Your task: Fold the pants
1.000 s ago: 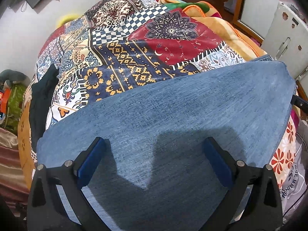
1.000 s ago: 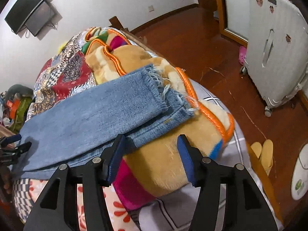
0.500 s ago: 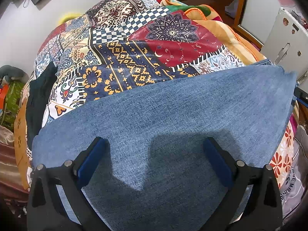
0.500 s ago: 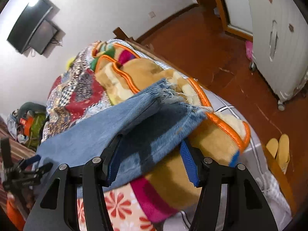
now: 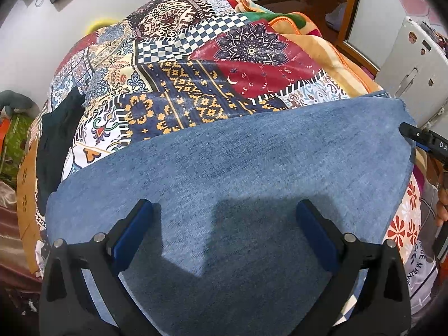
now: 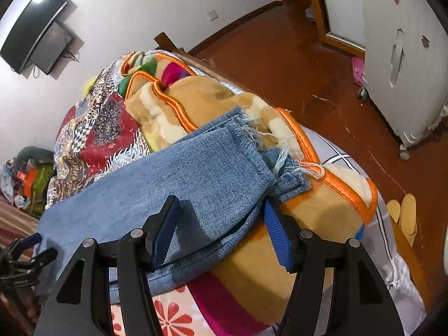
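Observation:
Blue denim pants (image 5: 238,168) lie spread across the bed, over a patchwork quilt (image 5: 196,78). My left gripper (image 5: 224,224) is open, its fingers hovering over the wide part of the pants. In the right wrist view the pants (image 6: 196,179) end in frayed leg hems (image 6: 252,145) resting on a tan blanket with orange trim (image 6: 330,204). My right gripper (image 6: 221,226) is open, its jaws standing either side of the lower edge of the legs near the hems. The left gripper (image 6: 25,252) shows at the far left edge of that view.
A white wheeled appliance (image 6: 406,64) stands on the wooden floor (image 6: 280,50) right of the bed. Yellow slippers (image 6: 403,212) lie by the bed. A dark garment (image 5: 53,140) lies at the bed's left side. A TV (image 6: 33,28) hangs on the wall.
My right gripper has moved in onto the pants' leg ends, so the fabric edge now sits between its jaws. My left gripper has barely moved over the denim.

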The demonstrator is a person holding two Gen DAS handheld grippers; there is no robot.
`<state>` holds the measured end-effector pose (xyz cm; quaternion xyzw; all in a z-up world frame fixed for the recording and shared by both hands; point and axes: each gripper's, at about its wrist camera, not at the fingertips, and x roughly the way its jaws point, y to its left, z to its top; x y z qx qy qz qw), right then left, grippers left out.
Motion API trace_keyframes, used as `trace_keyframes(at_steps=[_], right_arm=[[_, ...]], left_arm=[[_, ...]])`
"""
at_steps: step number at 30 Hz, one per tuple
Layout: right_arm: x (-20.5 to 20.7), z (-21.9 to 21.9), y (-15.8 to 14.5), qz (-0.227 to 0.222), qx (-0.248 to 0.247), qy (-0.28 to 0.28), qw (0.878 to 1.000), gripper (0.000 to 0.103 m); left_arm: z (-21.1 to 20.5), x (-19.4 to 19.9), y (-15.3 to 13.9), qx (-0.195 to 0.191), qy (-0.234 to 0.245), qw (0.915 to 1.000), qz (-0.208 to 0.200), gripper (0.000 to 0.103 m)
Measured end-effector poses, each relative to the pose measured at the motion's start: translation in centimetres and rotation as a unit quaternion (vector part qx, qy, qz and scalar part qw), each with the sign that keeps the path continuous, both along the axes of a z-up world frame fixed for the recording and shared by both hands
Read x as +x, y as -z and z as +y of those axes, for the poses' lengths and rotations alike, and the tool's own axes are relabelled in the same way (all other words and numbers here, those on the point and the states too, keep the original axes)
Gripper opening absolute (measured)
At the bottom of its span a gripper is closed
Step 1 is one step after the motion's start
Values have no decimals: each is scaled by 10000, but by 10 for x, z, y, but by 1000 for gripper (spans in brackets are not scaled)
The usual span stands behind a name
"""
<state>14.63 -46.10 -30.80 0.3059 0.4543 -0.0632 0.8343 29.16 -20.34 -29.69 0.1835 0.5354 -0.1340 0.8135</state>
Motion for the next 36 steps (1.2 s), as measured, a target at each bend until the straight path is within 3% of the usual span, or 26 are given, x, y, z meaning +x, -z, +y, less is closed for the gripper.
trace_keyframes(at_steps=[7,13,16,18,20,25,29,36], right_arm=[[-19,-5,3,63,241,178,9995,56],[-7,-4,7,37,187,280,9994,54],[1,-5,1,46,63,361,9993,42],[4,-7,-5,55,-65,370,9993,23],[7,-8,-12,39,-137,277,9995,17],[6,2,-50,-321,-499,147,9981,13],[3,19,-96,-919,-584,-151,9939,10],[1,78,-176,-2008,-695,-849,9735,9]], left_arm=[[8,-5,-5,-112,-26,9999,-22,103],[11,-8,-14,-225,-57,9997,-98,103],[18,-10,-24,-276,-120,9993,-225,103],[25,-11,-31,-304,-191,9989,-294,103],[32,-10,-38,-336,-278,9984,-355,103],[54,-8,-54,-523,-513,9961,-492,103],[71,-5,-67,-764,-699,9930,-566,103],[97,-10,-88,-1135,-880,9868,-746,103]])
